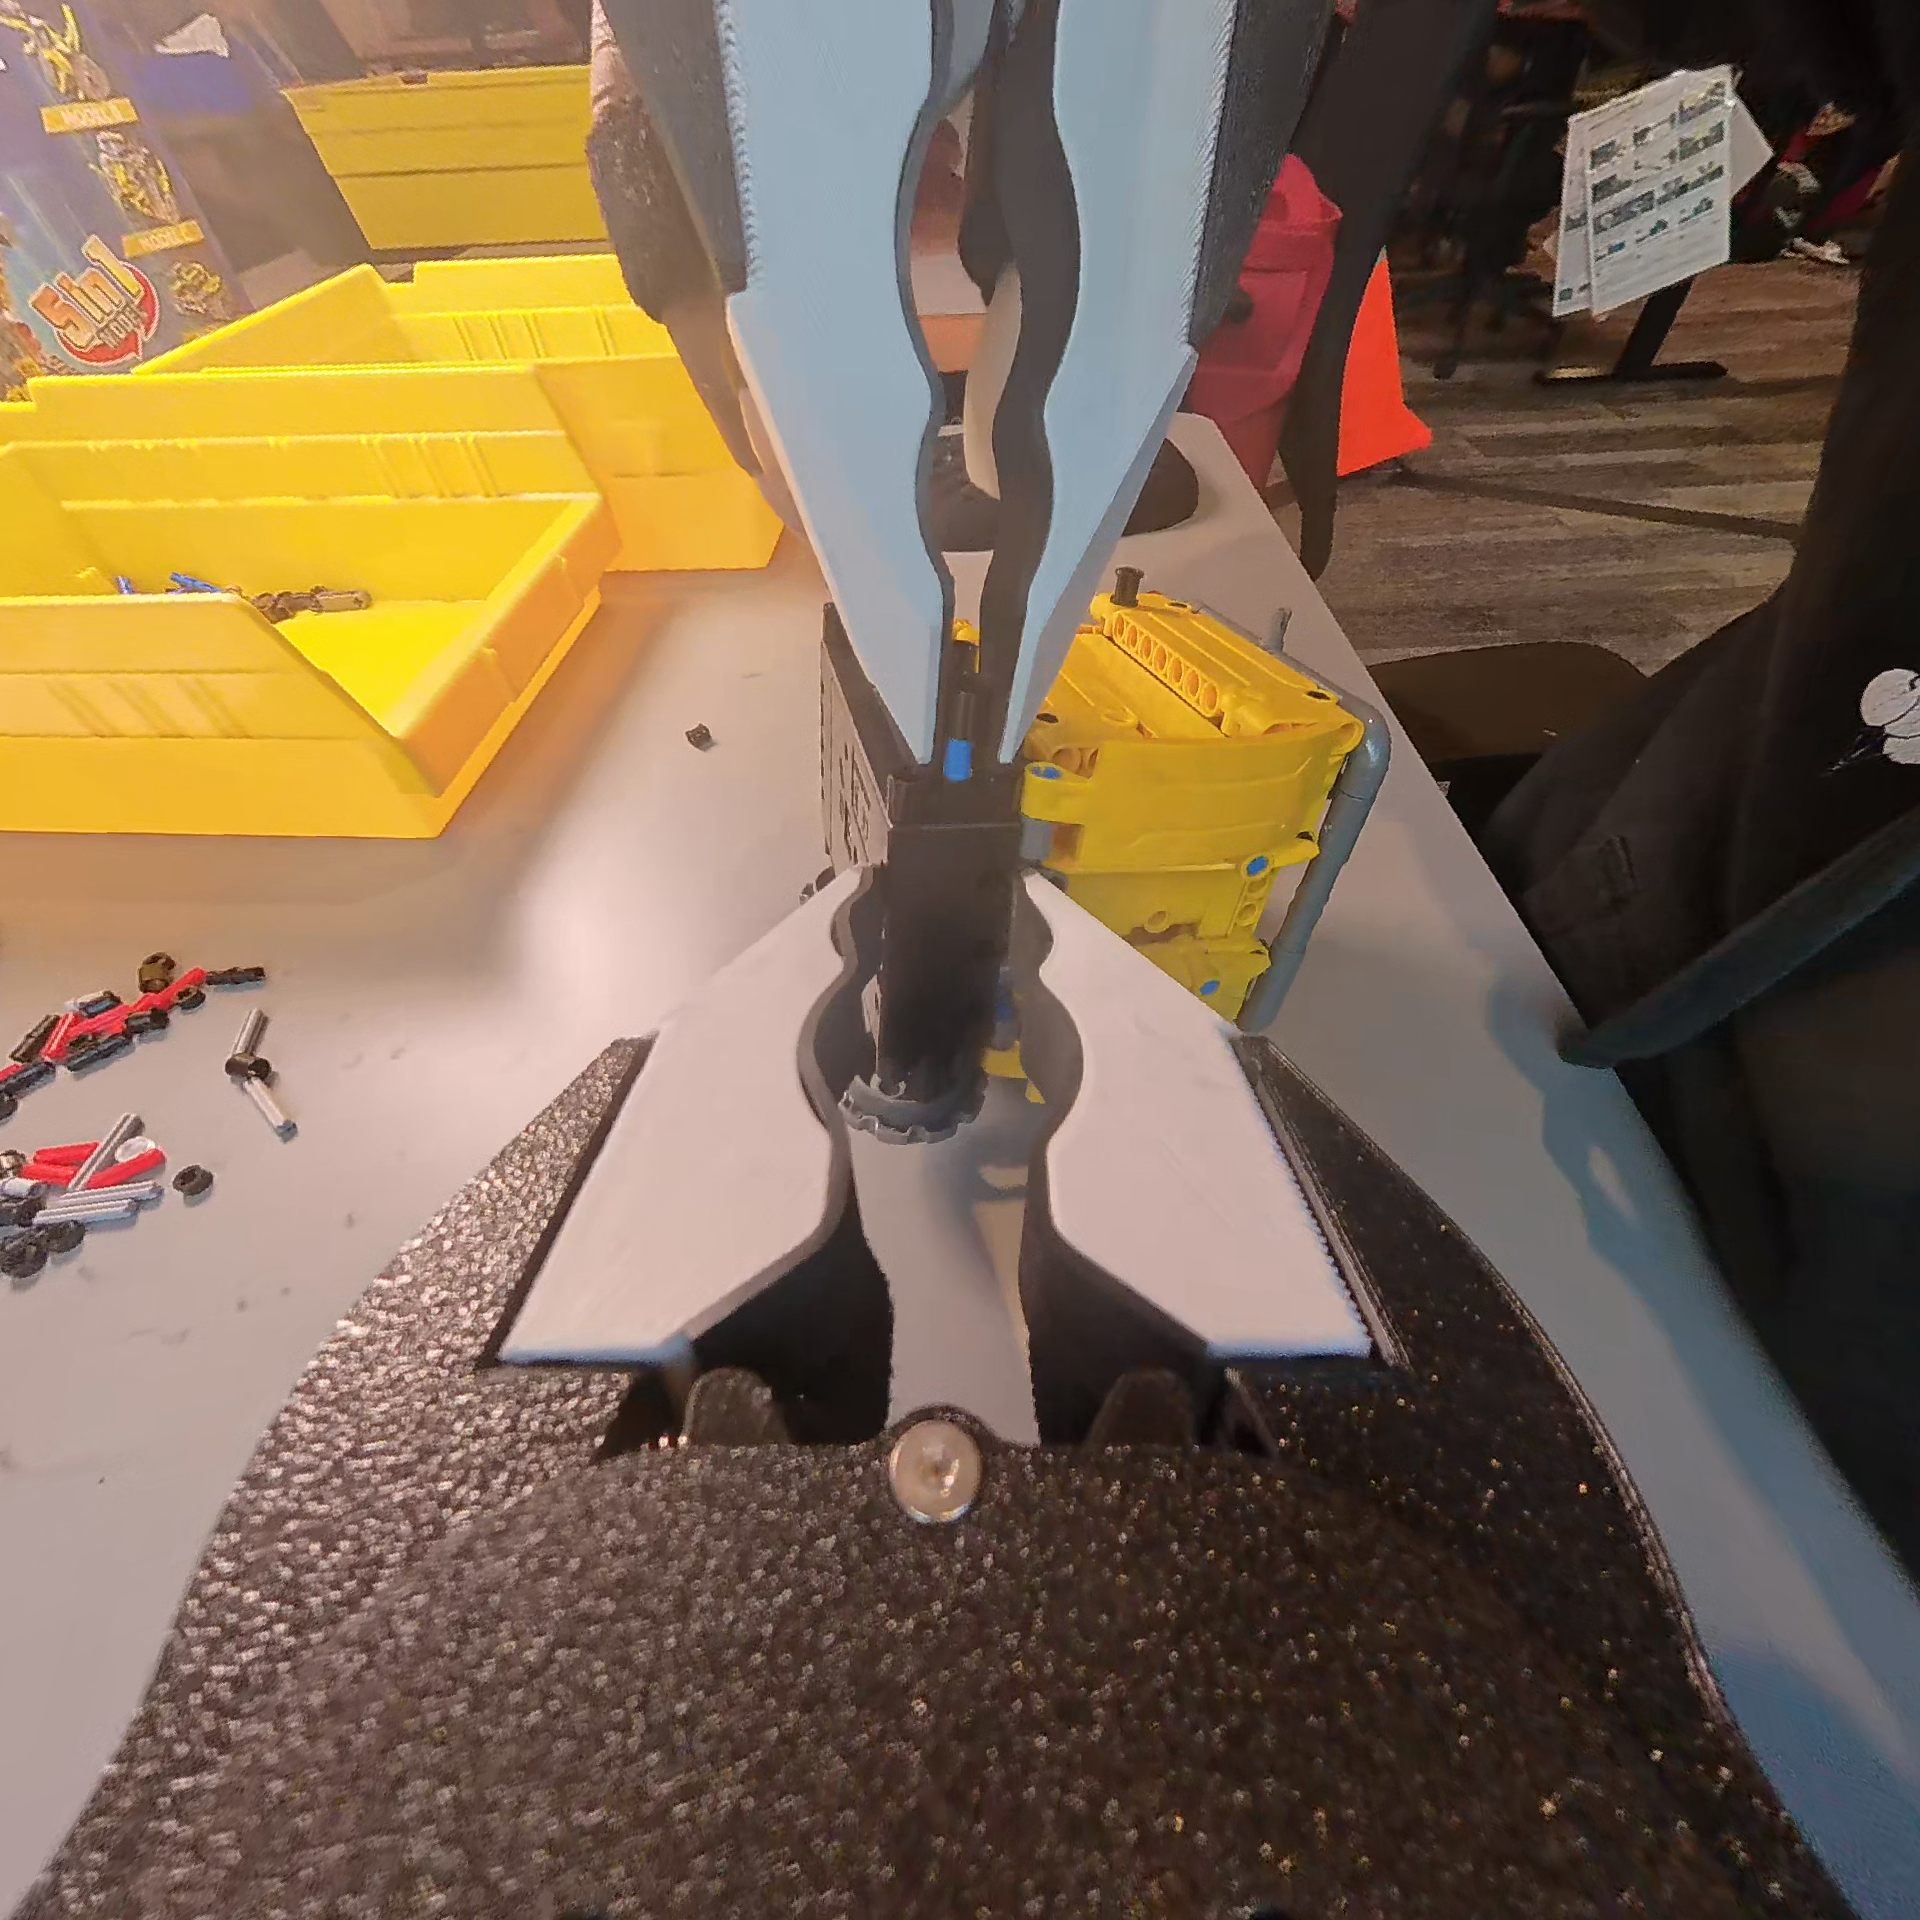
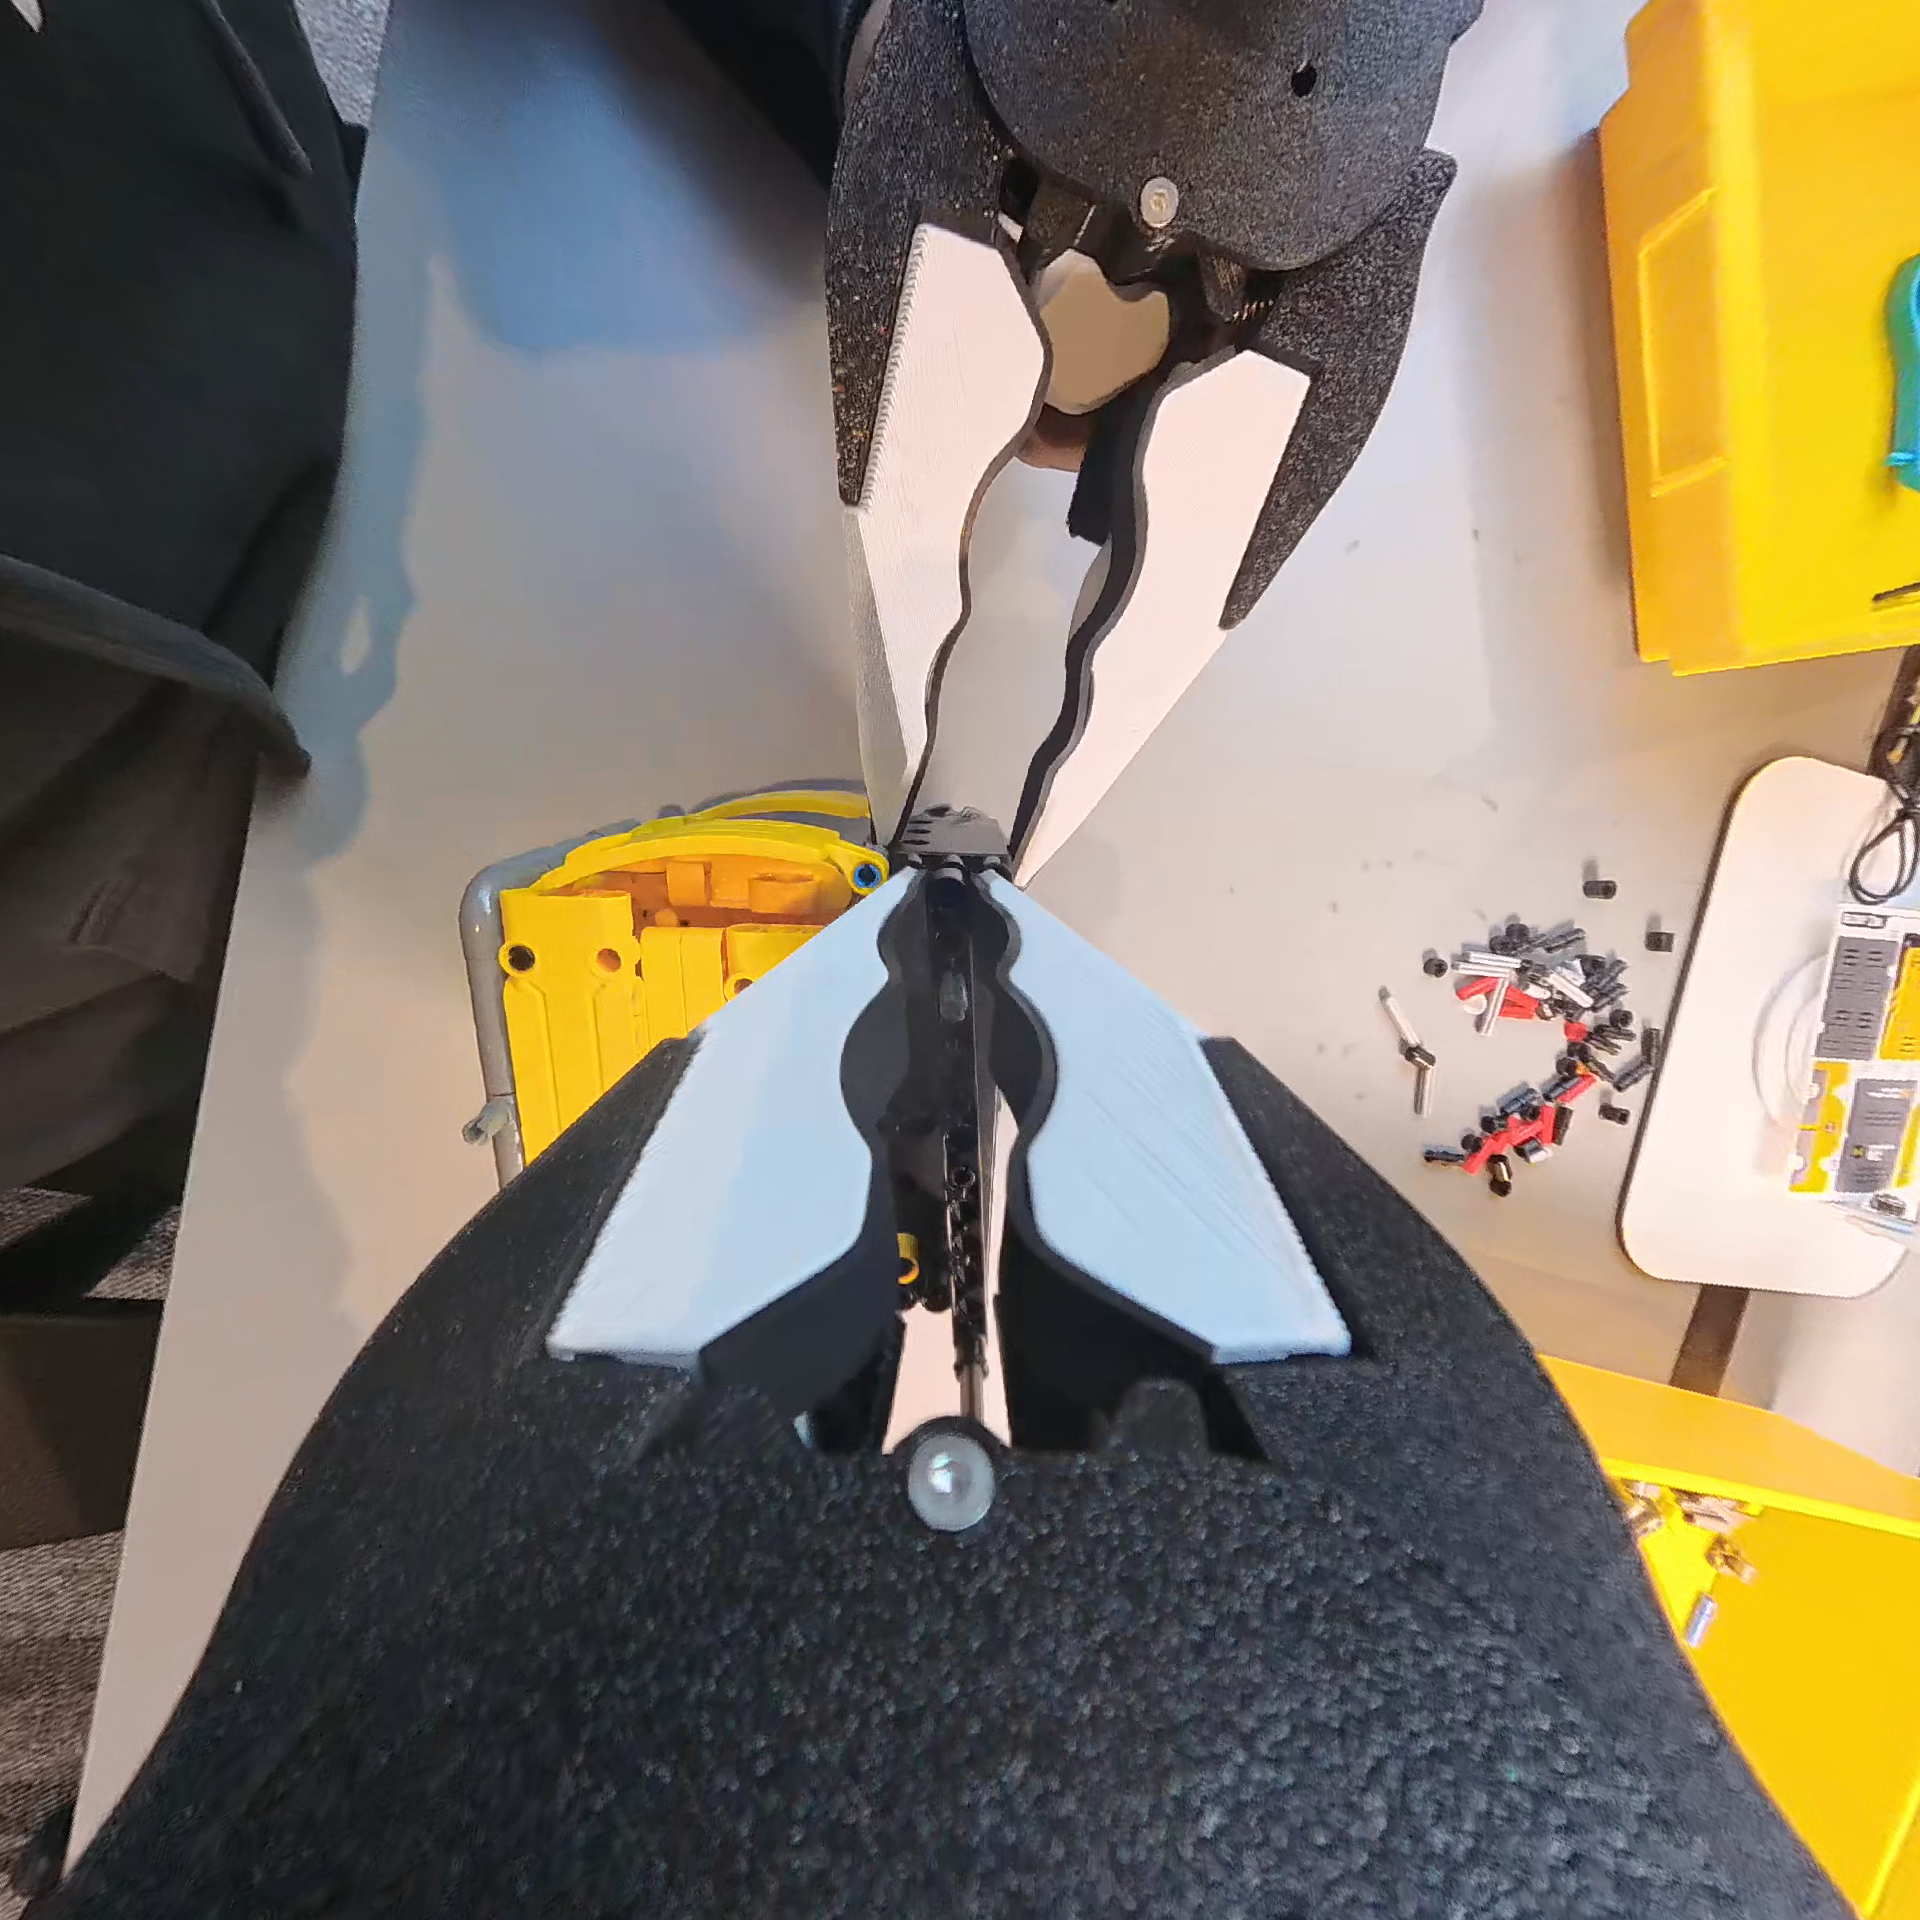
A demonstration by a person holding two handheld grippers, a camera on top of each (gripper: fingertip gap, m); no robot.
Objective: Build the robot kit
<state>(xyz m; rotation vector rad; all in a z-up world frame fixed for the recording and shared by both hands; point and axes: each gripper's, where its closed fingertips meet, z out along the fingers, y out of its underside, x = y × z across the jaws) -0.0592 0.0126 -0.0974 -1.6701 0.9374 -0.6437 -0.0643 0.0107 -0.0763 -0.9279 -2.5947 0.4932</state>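
Both the left gripper (image 1: 951, 883) and the right gripper (image 2: 951, 878) pinch, it seems, one black brick assembly (image 1: 940, 935) above the bench (image 1: 520, 935), beside a yellow model (image 1: 1164, 810).

Both grippers: speckled black bodies, pale blue-white wavy-edged tapered jaws, a silver screw (image 1: 933, 1475) at centre.

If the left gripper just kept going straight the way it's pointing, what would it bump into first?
Probably the right gripper, which points back at it tip to tip. The left gripper already grips the black assembly between them; the yellow brick model sits just beside that line.
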